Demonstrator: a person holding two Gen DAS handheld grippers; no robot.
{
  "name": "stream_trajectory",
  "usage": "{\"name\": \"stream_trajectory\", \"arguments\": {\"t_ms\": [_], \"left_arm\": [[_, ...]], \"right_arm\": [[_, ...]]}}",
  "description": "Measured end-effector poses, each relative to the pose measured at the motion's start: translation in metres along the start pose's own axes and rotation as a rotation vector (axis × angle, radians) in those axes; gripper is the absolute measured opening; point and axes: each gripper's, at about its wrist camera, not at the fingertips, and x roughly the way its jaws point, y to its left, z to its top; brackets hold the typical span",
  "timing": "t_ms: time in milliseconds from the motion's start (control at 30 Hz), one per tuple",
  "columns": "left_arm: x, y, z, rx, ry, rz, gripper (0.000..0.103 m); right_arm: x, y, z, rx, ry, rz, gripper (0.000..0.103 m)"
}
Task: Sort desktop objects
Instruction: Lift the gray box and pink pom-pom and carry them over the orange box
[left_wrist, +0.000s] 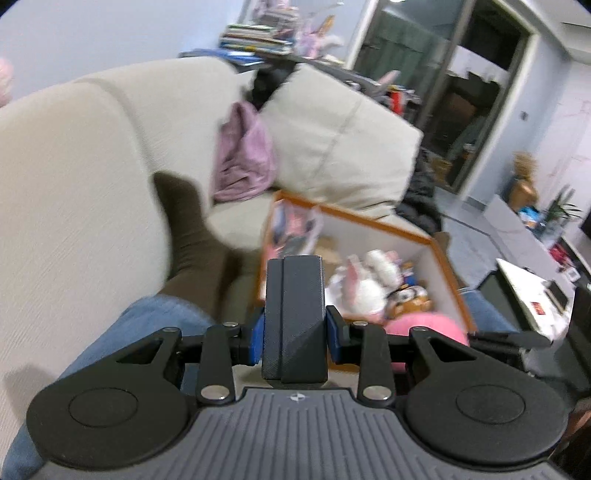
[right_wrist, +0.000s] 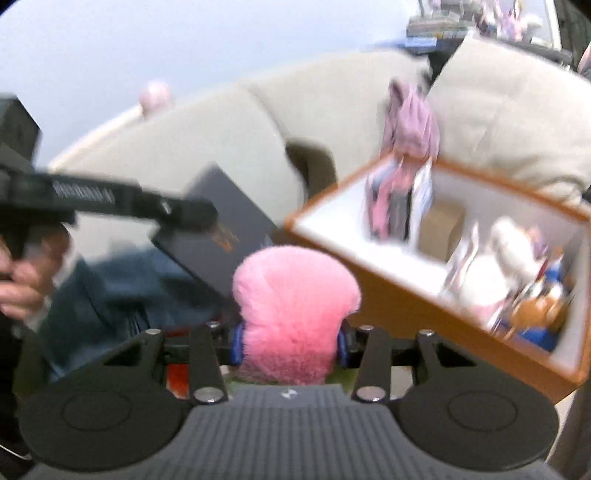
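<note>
Black-framed, the left gripper (left_wrist: 294, 332) is clamped on a dark box (left_wrist: 294, 314), its blue pads pressed against both side walls. The box stands upright between the jaws, a vertical seam running down its front face. In the right wrist view the same box (right_wrist: 221, 229) appears at the left, tilted and carried above the person's blue-jeaned leg (right_wrist: 110, 295), with the left hand (right_wrist: 22, 280) gripping the tool handle at the frame edge.

The right gripper (right_wrist: 291, 339) is closed on a pink plush toy (right_wrist: 295, 306); the fur bulges above and between the blue pads. In the left wrist view this toy (left_wrist: 424, 328) lies low and just right of the box, near the front rim of the bin.

An orange-rimmed storage bin (left_wrist: 443, 254) with white inner walls sits beyond both grippers. It holds plush toys and printed packets, blurred and not individually distinguishable. In the right wrist view the bin (right_wrist: 406, 314) is just beside the pink toy, on its right.

A cream sofa (left_wrist: 74, 184) fills the background, with a pink garment (left_wrist: 243, 158) on its seat and a brown-socked foot (left_wrist: 192, 236) resting against it.
</note>
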Motion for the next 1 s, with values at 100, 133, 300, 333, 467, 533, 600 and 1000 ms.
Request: {"name": "stream_trajectory", "arguments": {"t_ms": [100, 133, 300, 333, 467, 533, 600, 1000], "left_arm": [[0.012, -0.019, 0.015, 0.043, -0.005, -0.005, 0.038], [0.016, -0.024, 0.019, 0.058, -0.009, 0.004, 0.038], [0.040, -0.037, 0.041, 0.085, -0.015, 0.034, 0.038], [0.046, -0.038, 0.045, 0.088, -0.013, 0.036, 0.038], [0.067, -0.040, 0.054, 0.105, 0.013, 0.040, 0.038], [0.080, -0.040, 0.056, 0.115, 0.031, 0.045, 0.038], [0.094, -0.039, 0.058, 0.122, 0.050, 0.052, 0.038], [0.146, -0.037, 0.063, 0.135, 0.134, -0.021, 0.038]], "right_arm": [[-0.016, -0.021, 0.021, 0.056, -0.057, -0.006, 0.046], [-0.018, -0.028, 0.029, 0.076, -0.073, -0.011, 0.046], [-0.012, -0.068, 0.060, 0.121, -0.131, -0.098, 0.046], [-0.006, -0.075, 0.064, 0.128, -0.126, -0.112, 0.046], [0.037, -0.100, 0.072, 0.153, -0.053, -0.100, 0.046], [0.059, -0.107, 0.074, 0.158, -0.007, -0.070, 0.046], [0.082, -0.113, 0.075, 0.144, 0.038, -0.056, 0.046], [0.142, -0.164, 0.062, 0.118, 0.283, -0.152, 0.046]]}}
